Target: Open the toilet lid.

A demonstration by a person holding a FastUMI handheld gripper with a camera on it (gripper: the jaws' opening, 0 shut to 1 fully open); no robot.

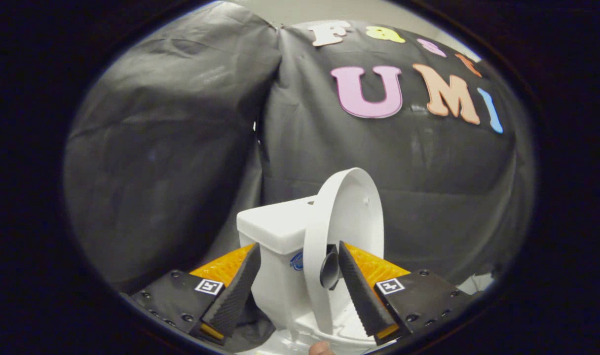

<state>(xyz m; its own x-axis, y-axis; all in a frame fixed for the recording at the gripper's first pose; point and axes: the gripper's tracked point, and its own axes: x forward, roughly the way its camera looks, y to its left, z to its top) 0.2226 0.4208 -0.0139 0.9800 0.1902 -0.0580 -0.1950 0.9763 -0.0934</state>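
Note:
A small white toilet (280,281) stands just ahead of me against the black cloth wall. Its tank (275,224) is at the back left. The round white lid (349,212) stands raised, nearly upright, and I see it almost edge-on. My gripper (297,245) is open, and the lid's lower rim (312,276) rises between the fingers, nearer the right one. A small grey tab (329,268) on the lid sits right against the right finger (359,291). The left finger (236,291) is apart from the lid, beside the tank. Part of the bowl (342,320) shows below the lid.
Black cloth (171,162) hangs close behind and left of the toilet, sagging in folds. A person's fingertip (321,349) shows just under the bowl's front. A pale surface (475,283) shows beyond the right finger.

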